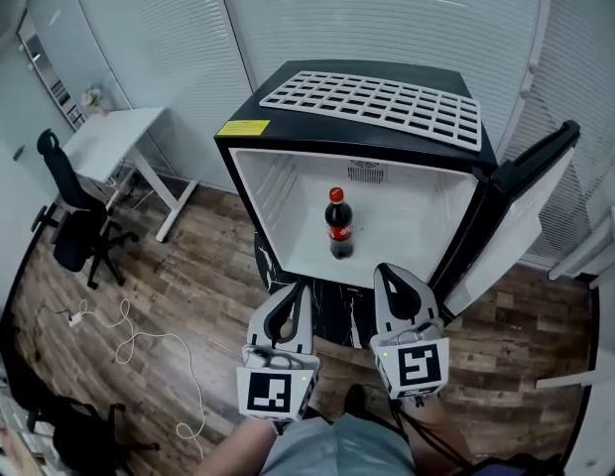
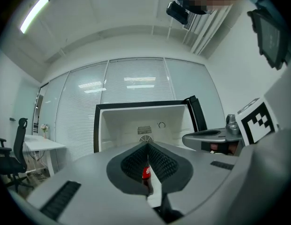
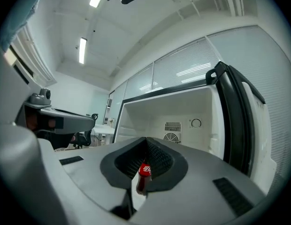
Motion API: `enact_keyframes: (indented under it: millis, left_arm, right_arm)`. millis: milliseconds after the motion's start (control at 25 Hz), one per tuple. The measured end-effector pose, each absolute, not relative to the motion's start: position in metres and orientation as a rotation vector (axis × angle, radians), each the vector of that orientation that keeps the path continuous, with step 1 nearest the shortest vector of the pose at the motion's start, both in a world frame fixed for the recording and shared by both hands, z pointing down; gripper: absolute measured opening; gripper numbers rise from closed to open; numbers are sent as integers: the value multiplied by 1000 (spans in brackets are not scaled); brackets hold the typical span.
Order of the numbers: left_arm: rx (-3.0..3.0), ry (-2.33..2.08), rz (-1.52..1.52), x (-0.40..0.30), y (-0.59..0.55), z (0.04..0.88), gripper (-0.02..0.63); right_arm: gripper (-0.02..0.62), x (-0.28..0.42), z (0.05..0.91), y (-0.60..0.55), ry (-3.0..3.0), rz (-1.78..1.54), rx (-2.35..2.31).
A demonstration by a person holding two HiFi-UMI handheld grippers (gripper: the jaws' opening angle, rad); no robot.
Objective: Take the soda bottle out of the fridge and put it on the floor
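A dark soda bottle [image 1: 337, 224] with a red cap and red label stands upright in the middle of the open fridge [image 1: 407, 228], on its white floor. Both grippers hover in front of the fridge, short of the opening and apart from the bottle. My left gripper [image 1: 290, 292] is shut with nothing held, and so is my right gripper [image 1: 388, 272]. In the left gripper view the bottle [image 2: 146, 173] shows through the slit behind the closed left gripper [image 2: 148, 144]. In the right gripper view the bottle [image 3: 143, 171] sits likewise behind the closed right gripper [image 3: 146, 138].
The fridge door [image 1: 531, 191] stands swung open at the right. A white wire rack [image 1: 377, 102] lies on the fridge's black top. A white desk [image 1: 114, 142] and a black office chair [image 1: 74, 221] stand at the left. A white cable [image 1: 139, 343] trails over the wooden floor.
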State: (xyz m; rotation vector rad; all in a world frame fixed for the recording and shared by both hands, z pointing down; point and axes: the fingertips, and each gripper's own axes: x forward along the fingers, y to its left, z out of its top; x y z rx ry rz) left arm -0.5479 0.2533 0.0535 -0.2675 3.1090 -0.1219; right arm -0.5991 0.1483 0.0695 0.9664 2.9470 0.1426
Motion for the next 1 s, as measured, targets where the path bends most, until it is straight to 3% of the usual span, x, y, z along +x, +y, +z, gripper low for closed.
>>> enact_keyframes:
  millis: [760,800,880,1000]
  left_arm:
    - [-335,3082,-55,-650,297,53,17]
    - [-345,3082,-56,-655,298,54,17]
    - [-359,3086,-53,-666,300,58,17]
    - [-382,3099,-46,-679,297,68,17]
  right_arm:
    - [23,-697,67,207,2925,194,1015]
    - [53,-701,67,211,2915,178,1033]
    - [198,-710,71,221,2906,155,1104]
    - [245,-723,85,228,2922,179,1169]
